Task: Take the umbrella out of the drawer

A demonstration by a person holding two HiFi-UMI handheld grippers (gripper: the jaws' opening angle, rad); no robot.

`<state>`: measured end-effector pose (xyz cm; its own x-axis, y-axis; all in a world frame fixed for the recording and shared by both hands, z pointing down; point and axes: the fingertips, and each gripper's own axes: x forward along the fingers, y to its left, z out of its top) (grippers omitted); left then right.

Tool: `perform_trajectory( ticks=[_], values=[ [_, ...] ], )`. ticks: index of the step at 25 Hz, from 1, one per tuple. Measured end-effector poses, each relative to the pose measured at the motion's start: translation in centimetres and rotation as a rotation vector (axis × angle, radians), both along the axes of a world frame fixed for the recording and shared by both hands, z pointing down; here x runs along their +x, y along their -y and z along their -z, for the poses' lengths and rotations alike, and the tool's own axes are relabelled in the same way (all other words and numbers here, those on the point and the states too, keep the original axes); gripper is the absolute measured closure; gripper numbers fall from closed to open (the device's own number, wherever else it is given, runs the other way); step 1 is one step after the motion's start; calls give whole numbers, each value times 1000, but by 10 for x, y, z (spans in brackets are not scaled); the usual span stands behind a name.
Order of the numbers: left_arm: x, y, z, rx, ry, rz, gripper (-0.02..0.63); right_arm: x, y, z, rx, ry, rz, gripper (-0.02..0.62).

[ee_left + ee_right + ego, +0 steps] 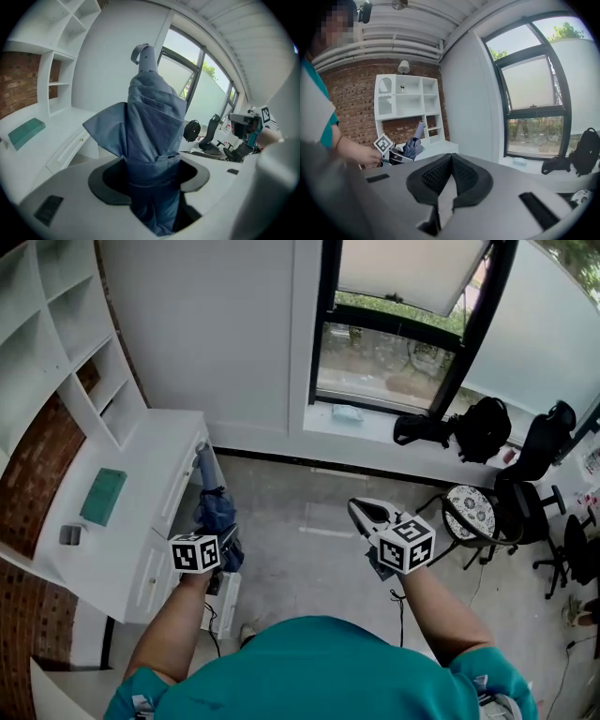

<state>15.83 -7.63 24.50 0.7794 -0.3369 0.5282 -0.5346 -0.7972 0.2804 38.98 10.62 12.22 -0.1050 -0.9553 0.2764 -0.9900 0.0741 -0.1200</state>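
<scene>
A folded blue-grey umbrella stands upright in my left gripper, beside the white drawer cabinet. In the left gripper view the umbrella fills the gap between the jaws, and my left gripper is shut on its folded cloth, tip pointing up. My right gripper is held out over the floor to the right, apart from the umbrella. Its pads meet at the tips with nothing between them. The right gripper view shows the umbrella far off at the left.
A green book and a small grey thing lie on the cabinet top. White shelves rise at the left. Black bags lie under the window. A patterned stool and office chairs stand at the right.
</scene>
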Motion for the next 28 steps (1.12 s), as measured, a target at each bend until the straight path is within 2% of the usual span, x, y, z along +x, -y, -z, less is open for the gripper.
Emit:
perform_trajectory(
  ticks=[7,14,18,21,24,28],
  values=[
    [34,-11,67,65,-98,-195,336,14,-41,30,24,-20,-183,574],
    [61,-26,104,100,-131,-413,336,18,-63,60,106,18,-360,574],
    [77,-44,125,109,-176,-438,336,22,-82,71,126,3,-358,574],
    [92,-63,143,132,-220,-424,336,39,-101,81,126,-35,-341,574],
    [101,-82,156,126,-263,-407,336,59,-120,89,127,-33,-339,574],
    [112,-101,177,150,-320,-428,336,80,-137,101,147,-45,-341,574]
  ],
)
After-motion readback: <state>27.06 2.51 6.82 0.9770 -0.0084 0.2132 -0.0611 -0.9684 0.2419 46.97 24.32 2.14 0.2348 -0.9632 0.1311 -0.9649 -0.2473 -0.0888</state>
